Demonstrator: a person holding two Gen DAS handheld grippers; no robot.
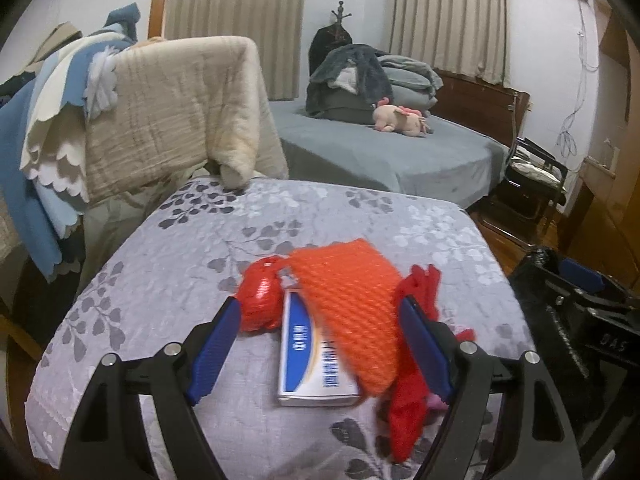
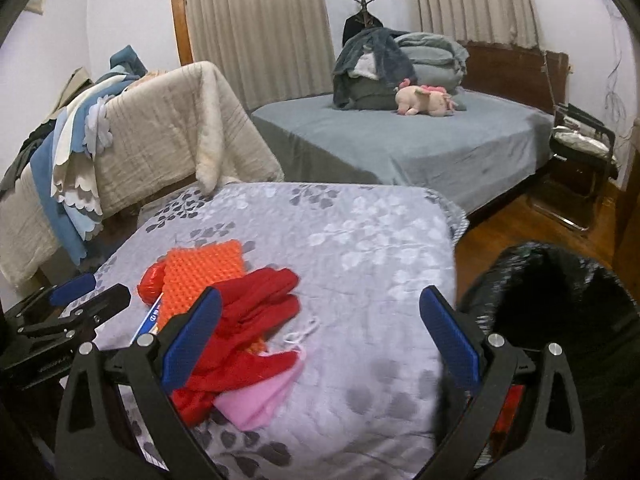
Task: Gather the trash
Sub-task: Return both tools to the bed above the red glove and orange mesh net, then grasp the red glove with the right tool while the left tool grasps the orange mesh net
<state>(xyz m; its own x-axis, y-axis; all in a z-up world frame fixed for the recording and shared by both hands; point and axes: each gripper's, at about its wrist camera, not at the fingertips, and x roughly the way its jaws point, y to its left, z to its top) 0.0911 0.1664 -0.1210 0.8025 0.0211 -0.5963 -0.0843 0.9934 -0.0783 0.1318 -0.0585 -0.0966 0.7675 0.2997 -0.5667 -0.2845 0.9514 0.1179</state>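
Trash lies on a table under a grey leaf-print cloth (image 1: 168,280). An orange foam net (image 1: 352,304) lies over a blue and white box (image 1: 308,364), with a crumpled red wrapper (image 1: 260,296) at its left and red gloves (image 1: 412,400) at its right. My left gripper (image 1: 320,344) is open, its jaws either side of the net and box. In the right wrist view the net (image 2: 204,276), red gloves (image 2: 244,328) and a pink piece (image 2: 260,396) lie left of centre. My right gripper (image 2: 320,340) is open and empty over the cloth (image 2: 360,240).
A black trash bag (image 2: 560,320) gapes open at the table's right edge; it also shows in the left wrist view (image 1: 568,320). A chair draped with blankets (image 1: 160,112) stands behind the table. A bed (image 2: 400,140) with bedding and a plush toy lies beyond.
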